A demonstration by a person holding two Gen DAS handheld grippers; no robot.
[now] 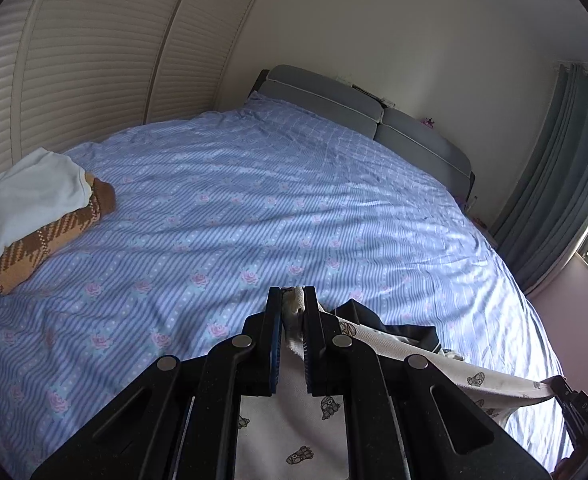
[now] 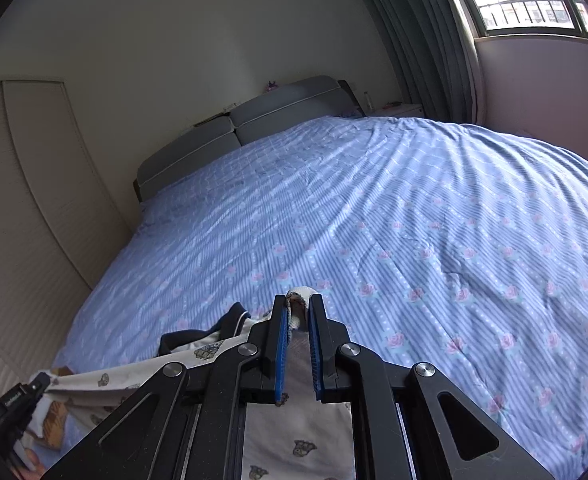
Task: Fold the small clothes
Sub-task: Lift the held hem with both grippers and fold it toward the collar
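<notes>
While both claws are clamping its edge at lower centre, the left claw (image 1: 292, 304) and right claw (image 2: 298, 312) are stretching a light, floppy printed garment (image 1: 294, 432) above the bed (image 1: 254, 208).

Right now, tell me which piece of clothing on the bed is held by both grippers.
The white animal-print garment, stretched between the left gripper and right gripper. The folded white top and brown knit lie stacked, untouched, far left.

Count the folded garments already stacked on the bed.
2, stacked at the bed's left edge: a white garment lying on a brown patterned knit. More may be hidden beneath or out of view.
</notes>
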